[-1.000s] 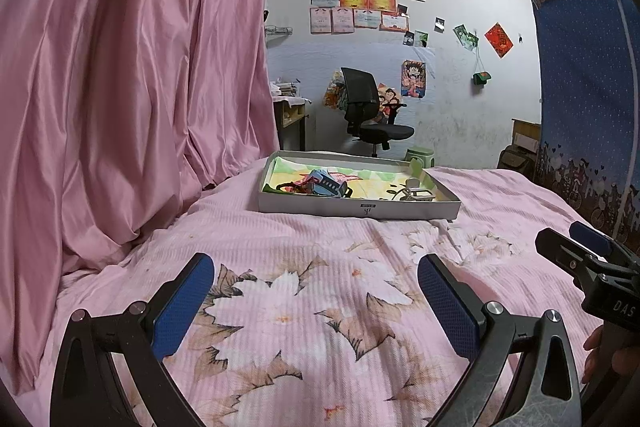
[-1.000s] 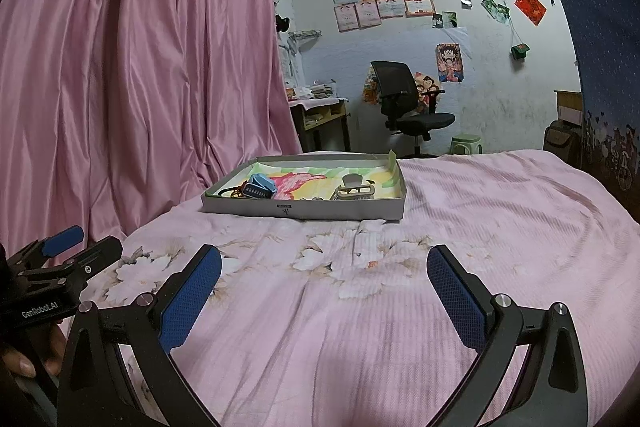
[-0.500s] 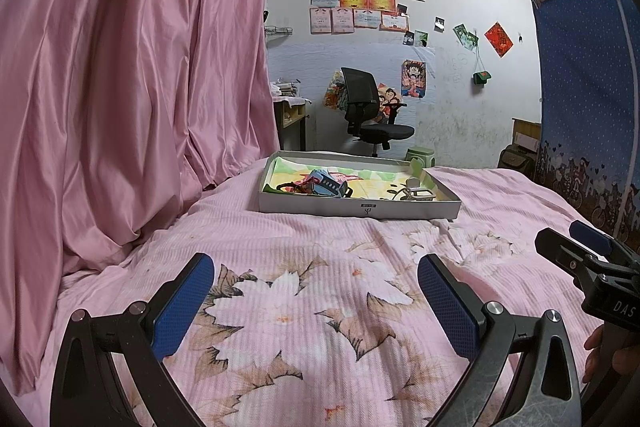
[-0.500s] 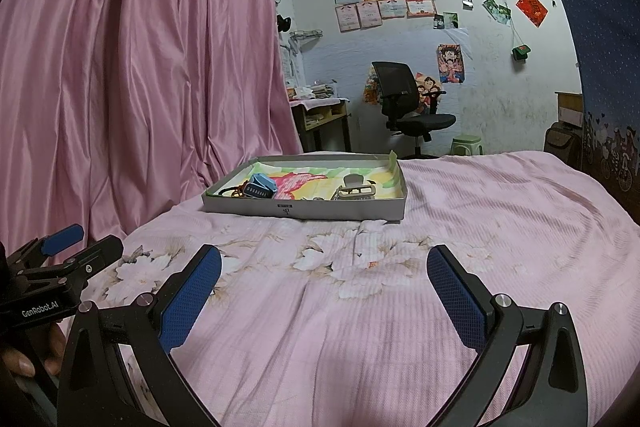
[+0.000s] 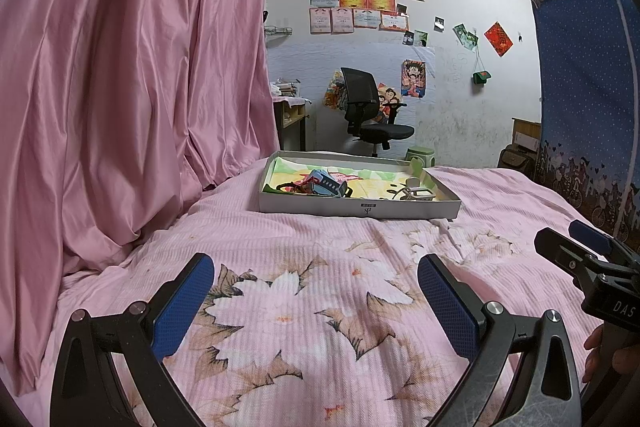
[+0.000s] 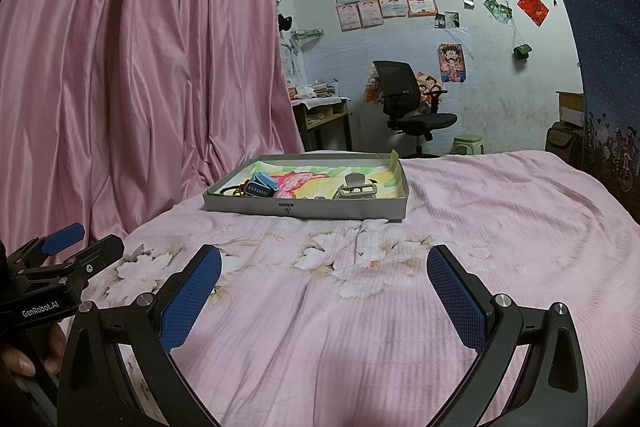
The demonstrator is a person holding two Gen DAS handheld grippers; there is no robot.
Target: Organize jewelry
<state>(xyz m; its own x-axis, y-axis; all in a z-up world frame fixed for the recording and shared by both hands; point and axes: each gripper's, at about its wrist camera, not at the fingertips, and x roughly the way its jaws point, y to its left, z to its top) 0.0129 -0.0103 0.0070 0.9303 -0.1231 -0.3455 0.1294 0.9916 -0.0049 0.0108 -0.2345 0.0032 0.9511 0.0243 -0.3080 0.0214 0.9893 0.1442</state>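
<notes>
Left wrist view shows the left gripper (image 5: 316, 291) spread wide and holding nothing low in the frame over the flowered bed cover (image 5: 320, 267), with the shallow tray (image 5: 360, 209) of jewelry at centre, well apart from it. Right gripper (image 6: 324, 283) is likewise spread and bare. Whether sorting lies ahead or is finished cannot be told; any reach should go in low over the tray's near wall, aiming at one piece, such as the blue clip (image 6: 264, 183) or pale hair claw (image 6: 358, 189).

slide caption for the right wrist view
Open right gripper over a pink floral bedspread, facing a shallow tray of accessories.
</notes>
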